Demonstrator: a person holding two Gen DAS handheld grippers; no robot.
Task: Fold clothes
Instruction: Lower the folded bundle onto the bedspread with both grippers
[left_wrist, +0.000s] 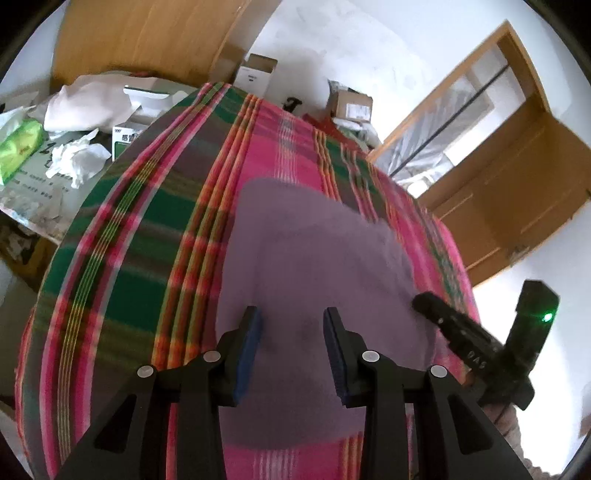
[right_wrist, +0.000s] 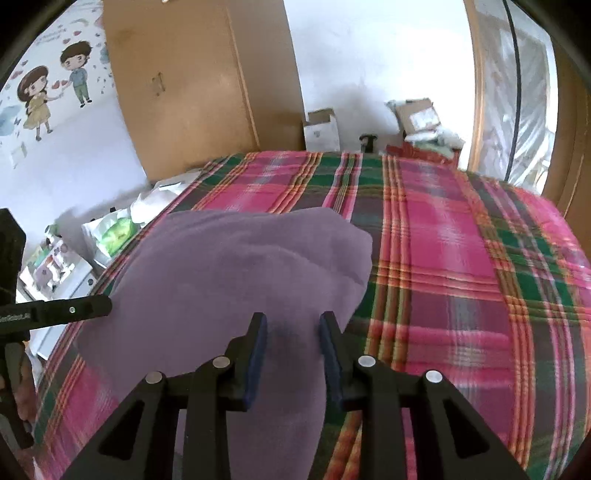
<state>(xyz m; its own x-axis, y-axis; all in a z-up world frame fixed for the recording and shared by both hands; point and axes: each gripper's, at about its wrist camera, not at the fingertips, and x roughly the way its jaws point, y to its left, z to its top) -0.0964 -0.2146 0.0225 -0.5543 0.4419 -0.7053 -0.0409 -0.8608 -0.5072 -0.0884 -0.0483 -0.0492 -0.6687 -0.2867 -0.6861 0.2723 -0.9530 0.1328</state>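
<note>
Your jaws stand wide on both the left gripper (left_wrist: 293, 347) and the right gripper (right_wrist: 293, 350), holding nothing. The purple garment (right_wrist: 240, 273) lies bunched mid-bed on the plaid blanket (right_wrist: 461, 266), probably released for regripping.

both handheld grippers reach forward side by side, angled downward. the left gripper (left_wrist: 293, 319) has its blue-padded fingers (left_wrist: 248, 347) spread apart, nothing pinched between them. the right gripper (right_wrist: 293, 325) matches it, jaws parted, blue pads (right_wrist: 330, 354) facing each other across an open gap. from the left wrist view the right gripper's black body shows at the lower right, a green light lit on it; a bit of the person's hand shows beneath it.
</note>
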